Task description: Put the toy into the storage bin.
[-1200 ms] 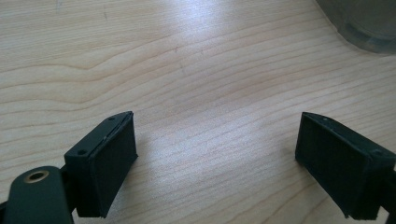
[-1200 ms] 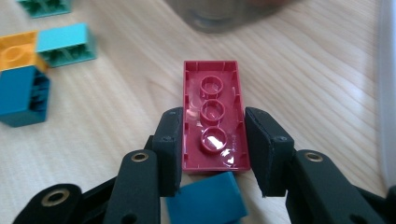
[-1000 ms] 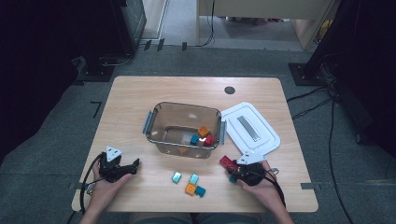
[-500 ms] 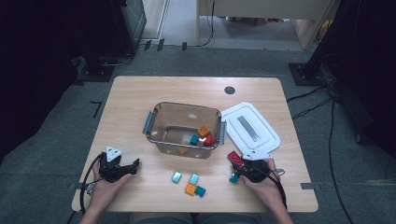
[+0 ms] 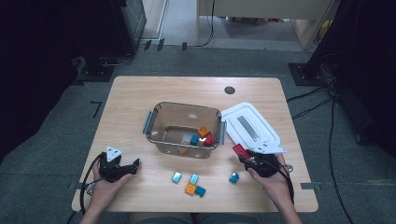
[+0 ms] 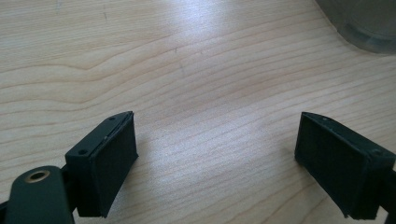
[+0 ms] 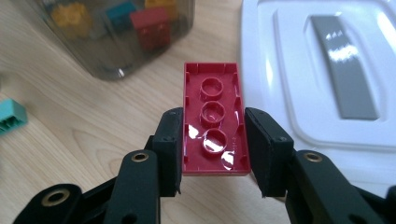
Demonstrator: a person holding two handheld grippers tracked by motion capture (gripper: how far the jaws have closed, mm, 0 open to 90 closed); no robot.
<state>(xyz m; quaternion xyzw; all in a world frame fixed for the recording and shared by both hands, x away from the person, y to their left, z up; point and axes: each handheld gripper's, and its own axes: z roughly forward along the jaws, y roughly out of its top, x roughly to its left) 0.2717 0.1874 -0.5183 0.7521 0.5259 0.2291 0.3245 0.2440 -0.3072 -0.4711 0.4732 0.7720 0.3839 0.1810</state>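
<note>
Glossy hollow-backed red brick (image 7: 214, 126)

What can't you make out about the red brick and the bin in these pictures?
- Red brick: its studded top faces away in the right gripper view; the fingers cover its long sides.
- Bin: the count of its bricks, too small in the high view, cut off in the right gripper view.

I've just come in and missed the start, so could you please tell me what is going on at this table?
A person is sorting small plastic building bricks into a clear plastic tub on the wooden table. The right gripper is clamped on a red rectangular brick, held underside up near the tub, beside the white lid. The left gripper rests open over bare wood. A few bricks are in the tub; five teal and orange ones lie loose in front.
</note>
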